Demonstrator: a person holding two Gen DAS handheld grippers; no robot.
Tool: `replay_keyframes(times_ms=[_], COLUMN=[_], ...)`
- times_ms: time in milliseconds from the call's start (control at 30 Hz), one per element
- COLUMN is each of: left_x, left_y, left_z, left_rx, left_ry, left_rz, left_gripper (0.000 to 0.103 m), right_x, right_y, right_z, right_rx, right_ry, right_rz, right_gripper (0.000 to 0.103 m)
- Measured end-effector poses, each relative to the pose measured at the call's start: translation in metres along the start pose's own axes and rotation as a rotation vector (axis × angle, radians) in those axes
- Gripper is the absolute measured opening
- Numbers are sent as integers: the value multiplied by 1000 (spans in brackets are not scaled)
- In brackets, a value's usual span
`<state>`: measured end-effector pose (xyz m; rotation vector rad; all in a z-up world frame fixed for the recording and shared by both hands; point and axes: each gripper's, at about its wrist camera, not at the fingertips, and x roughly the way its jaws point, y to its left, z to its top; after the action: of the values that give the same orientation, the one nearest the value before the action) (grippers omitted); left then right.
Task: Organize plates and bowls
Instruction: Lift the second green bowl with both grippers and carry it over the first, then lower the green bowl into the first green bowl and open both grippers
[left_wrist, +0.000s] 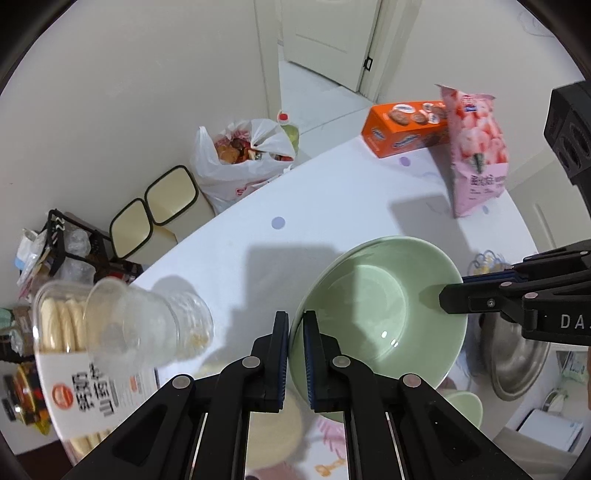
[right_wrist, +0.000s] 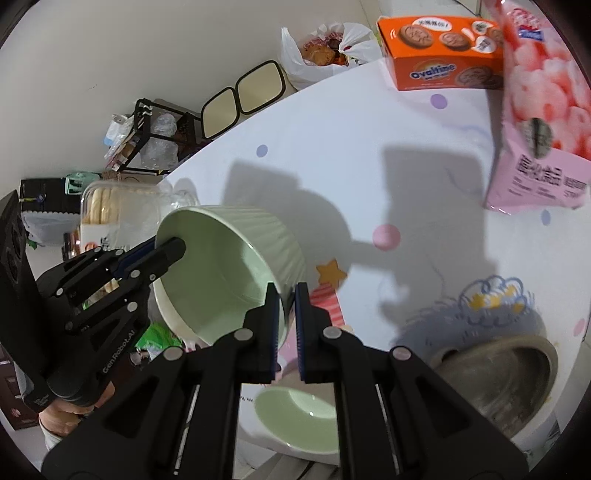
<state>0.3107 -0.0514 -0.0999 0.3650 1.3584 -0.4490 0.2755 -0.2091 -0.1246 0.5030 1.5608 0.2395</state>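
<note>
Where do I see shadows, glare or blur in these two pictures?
Left wrist view: hard shadows on the table, small glints inside the bowl, the clear cup blurred. Right wrist view: dark shadows across the table, the pink bag smeared at the curved edge.

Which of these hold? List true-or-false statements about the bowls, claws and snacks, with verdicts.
1. The left claw is clamped on the rim of the big green bowl. True.
2. The right claw hangs free, away from that bowl. False: it pinches the rim on the opposite side.
3. The big green bowl is full of food. False: its inside is bare.
4. The orange biscuit box lies next to the pink snack bag. True.
5. A smaller green bowl sits below the held one. True.
</note>
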Motion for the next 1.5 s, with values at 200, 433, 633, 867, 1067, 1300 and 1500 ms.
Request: replay_keyframes(times_ms=[200, 433, 633, 867, 1067, 1300, 1500], left_x=[-30, -46, -48, -33, -13, 3, 8], left_y=[-19, -42, -59, -79, -86, -85, -81], left_z=[-37, -86, -117, -134, -139, -140, -141], left_rx=[-16, -22, -12, 2, -24, -45, -60], left_ry=[-47, -59, -46, -20, 16, 42, 46], left_rz=[11, -7, -26, -37, -59, -54, -57], left_gripper=[7, 8, 8, 7, 7, 7, 7], right_x=[-21, -35, -36, -31, -16, -4, 5], right_y=[14, 24, 27, 10, -7, -17, -17], right_z=[-38, -96, -137, -158, -160, -157, -153], right_rx=[-54, -72, -56, -10, 11, 6, 4], right_ry=[-32, -47, -52, -34, 0, 24, 34], right_rz=[-39, -81, -107, -115, -135, -154, -169], right_gripper=[10, 10, 10, 10, 10, 10, 9])
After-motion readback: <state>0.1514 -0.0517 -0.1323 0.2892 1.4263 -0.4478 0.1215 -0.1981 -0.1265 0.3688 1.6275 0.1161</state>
